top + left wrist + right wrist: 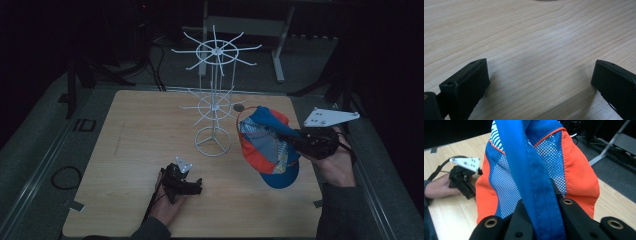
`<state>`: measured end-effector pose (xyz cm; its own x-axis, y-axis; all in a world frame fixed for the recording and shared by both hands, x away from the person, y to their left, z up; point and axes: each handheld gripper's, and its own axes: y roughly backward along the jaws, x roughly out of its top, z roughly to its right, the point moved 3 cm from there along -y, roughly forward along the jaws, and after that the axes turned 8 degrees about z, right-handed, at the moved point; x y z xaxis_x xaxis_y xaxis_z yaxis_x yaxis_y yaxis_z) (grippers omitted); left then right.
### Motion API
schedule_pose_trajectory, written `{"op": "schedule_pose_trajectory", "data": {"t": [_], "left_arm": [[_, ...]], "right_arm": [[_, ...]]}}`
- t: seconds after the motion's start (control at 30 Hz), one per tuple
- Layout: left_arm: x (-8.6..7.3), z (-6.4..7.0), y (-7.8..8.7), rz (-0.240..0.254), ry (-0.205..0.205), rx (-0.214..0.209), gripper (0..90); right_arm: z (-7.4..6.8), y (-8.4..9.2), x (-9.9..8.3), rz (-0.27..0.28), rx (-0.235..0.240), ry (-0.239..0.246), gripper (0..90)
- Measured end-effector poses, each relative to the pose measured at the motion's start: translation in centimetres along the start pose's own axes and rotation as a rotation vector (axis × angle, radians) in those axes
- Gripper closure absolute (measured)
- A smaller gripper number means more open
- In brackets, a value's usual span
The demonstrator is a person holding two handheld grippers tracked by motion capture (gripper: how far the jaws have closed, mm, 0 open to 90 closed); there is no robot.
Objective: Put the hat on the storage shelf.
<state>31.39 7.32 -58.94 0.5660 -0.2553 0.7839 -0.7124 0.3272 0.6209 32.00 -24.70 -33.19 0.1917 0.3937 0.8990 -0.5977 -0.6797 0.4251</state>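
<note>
Blue-orange cap (541, 170) pinched in right hand-held gripper (541, 220) above table (135, 130)

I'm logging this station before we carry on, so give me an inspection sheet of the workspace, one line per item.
Surface: wooden table, bare where visible.
Job's things: cap, blue and orange with mesh, held off the table; white rack upright at the far middle, hooks bare.
Clutter: small round thing behind the rack, too small to identify.
Grippers: right gripper shut on the cap's blue strap; left gripper open, jaws low over the wood.
Cables: one trails from the left gripper toward the near edge; dark coil on the floor, left.
Surroundings: dark; grey frame behind.
</note>
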Motion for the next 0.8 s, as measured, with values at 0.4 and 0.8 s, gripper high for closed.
{"op": "schedule_pose_trajectory", "data": {"t": [0.4,0.8], "left_arm": [[0.0,0.0,0.0,-0.002,-0.003,0.001,1.9],[0.0,0.0,0.0,-0.002,-0.002,-0.001,1.9]], "right_arm": [[0.5,0.5,2.2,0.054,-0.009,-0.001,88.2],[0.8,0.4,3.0,0.073,-0.018,-0.003,88.2]]}}
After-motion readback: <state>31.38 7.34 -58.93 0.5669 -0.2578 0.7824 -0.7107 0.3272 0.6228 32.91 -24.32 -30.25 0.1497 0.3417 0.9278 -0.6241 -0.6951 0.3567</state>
